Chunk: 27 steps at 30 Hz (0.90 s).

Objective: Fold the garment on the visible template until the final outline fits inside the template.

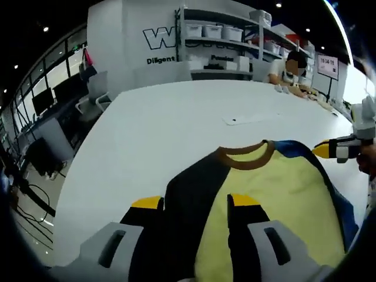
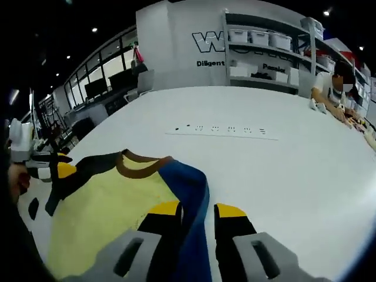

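White wall panel [image 1: 138, 35], far ahead of the left gripper's jaws and likewise ahead of the right's: large outlined "W" (remainder hidden behind shelving), smaller "Diligent" beneath; other small print, screen included, illegible.

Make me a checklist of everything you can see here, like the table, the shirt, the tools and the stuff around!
Surface: large white table, mostly bare.
Job's things: yellow T-shirt with brown collar, one black sleeve and one blue sleeve, lying flat. Template: not visible.
Clutter: flat white strip with dark marks on the table beyond the shirt.
Grippers: left tool has the black sleeve between its jaws; right tool has the blue sleeve between its jaws. Whether either is clamped cannot be told.
Cables: some on the floor beside the table.
Surroundings: shelves with white bins, wall lettering, a seated person, monitors.
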Each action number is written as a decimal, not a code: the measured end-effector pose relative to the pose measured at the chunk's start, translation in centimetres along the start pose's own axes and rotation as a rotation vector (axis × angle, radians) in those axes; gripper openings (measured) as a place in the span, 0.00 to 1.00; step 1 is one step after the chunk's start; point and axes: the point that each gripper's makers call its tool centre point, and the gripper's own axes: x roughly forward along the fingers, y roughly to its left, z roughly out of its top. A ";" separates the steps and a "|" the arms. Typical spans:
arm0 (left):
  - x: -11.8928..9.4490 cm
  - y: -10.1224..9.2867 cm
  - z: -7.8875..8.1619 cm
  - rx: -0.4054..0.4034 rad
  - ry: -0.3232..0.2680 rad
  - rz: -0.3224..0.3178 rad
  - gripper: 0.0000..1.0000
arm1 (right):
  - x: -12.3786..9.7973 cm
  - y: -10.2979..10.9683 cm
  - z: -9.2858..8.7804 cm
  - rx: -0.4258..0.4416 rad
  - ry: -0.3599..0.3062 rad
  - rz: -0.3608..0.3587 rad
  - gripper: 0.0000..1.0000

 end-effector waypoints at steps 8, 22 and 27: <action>-1.9 -1.6 -2.8 0.035 0.010 -0.009 0.41 | -0.8 0.0 -2.9 0.007 0.087 -0.068 0.09; -4.0 -5.5 -5.9 0.043 0.058 -0.071 0.36 | -0.5 -0.4 -4.7 0.014 0.139 -0.073 0.05; -4.7 -7.0 -8.0 0.054 0.114 -0.097 0.37 | -0.3 -0.5 -5.0 -0.004 0.148 -0.071 0.02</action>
